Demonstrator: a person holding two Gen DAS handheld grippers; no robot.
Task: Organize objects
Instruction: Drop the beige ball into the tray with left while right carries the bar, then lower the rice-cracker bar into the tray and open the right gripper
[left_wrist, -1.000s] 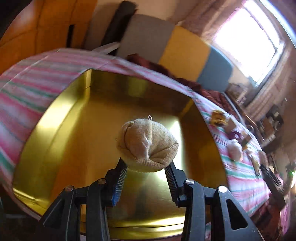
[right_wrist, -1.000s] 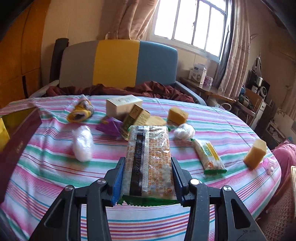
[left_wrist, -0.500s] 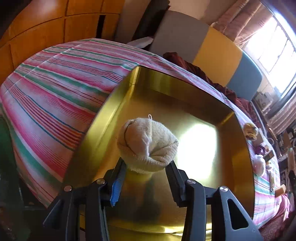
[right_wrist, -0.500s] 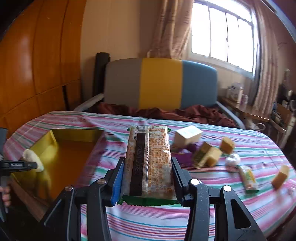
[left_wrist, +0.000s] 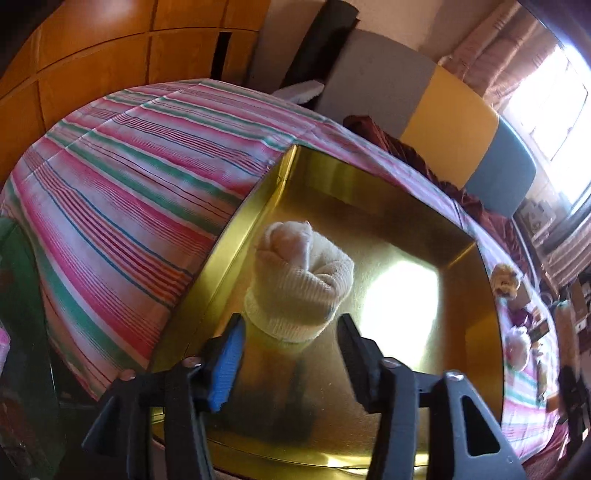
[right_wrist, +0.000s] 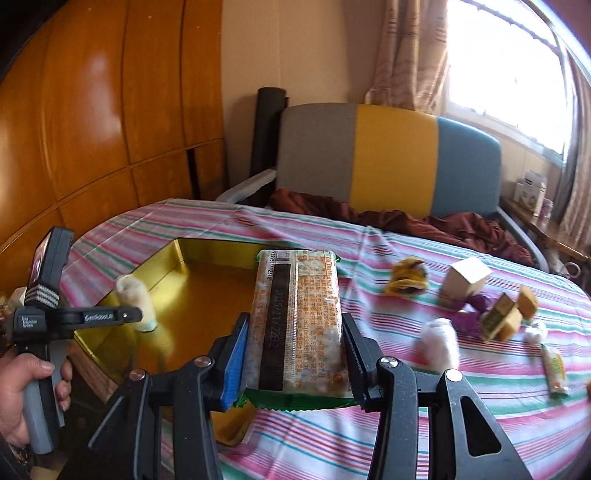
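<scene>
A rolled cream sock (left_wrist: 299, 280) stands in the shiny gold tray (left_wrist: 369, 184) near its left wall. My left gripper (left_wrist: 291, 343) hangs just behind it, and its jaws are opening, with small gaps between the pads and the sock. In the right wrist view the same sock (right_wrist: 135, 302) sits at the tip of the left gripper (right_wrist: 138, 314), over the tray (right_wrist: 207, 288). My right gripper (right_wrist: 293, 354) is shut on a long clear snack packet (right_wrist: 299, 317), held above the tray's right edge.
The striped tablecloth (right_wrist: 369, 435) carries several loose items to the right: a yellow pouch (right_wrist: 406, 280), a white box (right_wrist: 467, 277), a white wad (right_wrist: 439, 343) and yellow blocks (right_wrist: 509, 317). A grey, yellow and blue chair (right_wrist: 388, 155) stands behind. A person's hand (right_wrist: 22, 387) grips the left handle.
The left jaws have spread and let go of the sock, which now leans away in the tray. The right gripper has swung left with the packet, from the loose items to the tray.
</scene>
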